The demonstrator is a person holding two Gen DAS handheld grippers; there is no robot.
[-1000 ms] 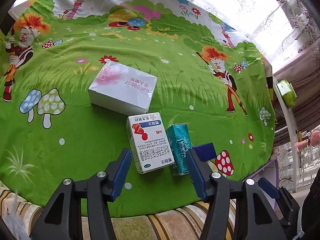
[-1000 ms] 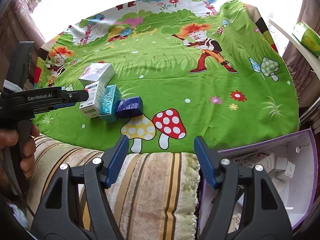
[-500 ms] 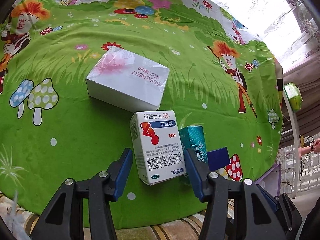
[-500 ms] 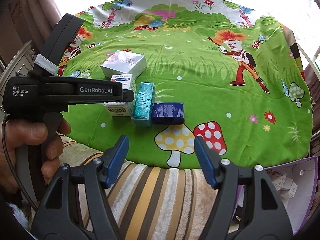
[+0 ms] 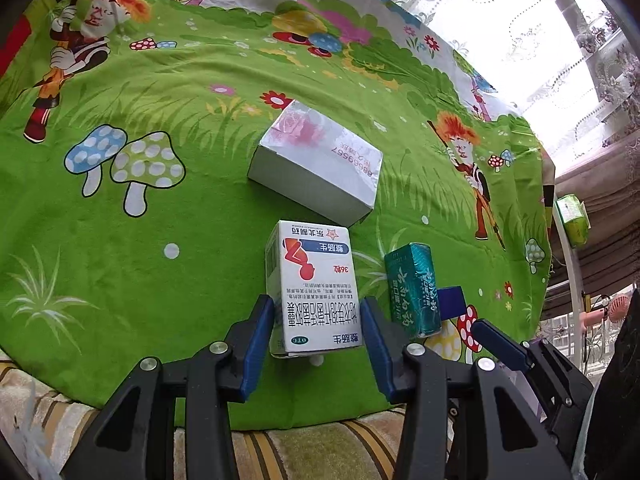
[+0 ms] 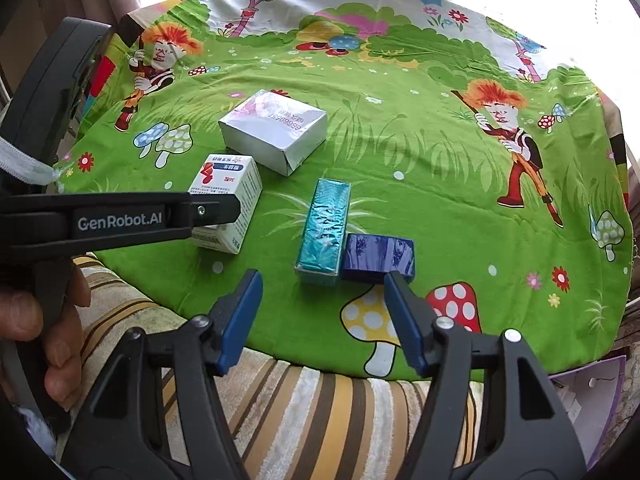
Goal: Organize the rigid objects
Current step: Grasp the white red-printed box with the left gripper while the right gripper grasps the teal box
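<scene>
Four boxes lie on the green cartoon cloth. A white medicine box (image 5: 316,280) (image 6: 228,184) sits between the pads of my left gripper (image 5: 316,312) (image 6: 230,211); the jaws are closing and the pads touch its two long sides. Beyond it rests a larger silver-white box (image 5: 316,160) (image 6: 276,128). A teal box (image 5: 414,288) (image 6: 326,228) lies to the right, with a dark blue box (image 5: 450,300) (image 6: 378,256) against it. My right gripper (image 6: 320,304) is open with its jaws closing on nothing; the teal and blue boxes lie just past its tips.
The cloth (image 6: 440,200) ends at a striped towel (image 6: 320,420) along the near edge. A purple-edged white carton (image 6: 588,392) stands low at the right. A green packet (image 5: 574,216) sits on a shelf at the far right. A hand (image 6: 24,320) holds the left gripper's handle.
My left gripper moved forward around the white medicine box and its jaws narrowed onto it. My right gripper swung left from the carton toward the teal and blue boxes, its jaws narrowing a little.
</scene>
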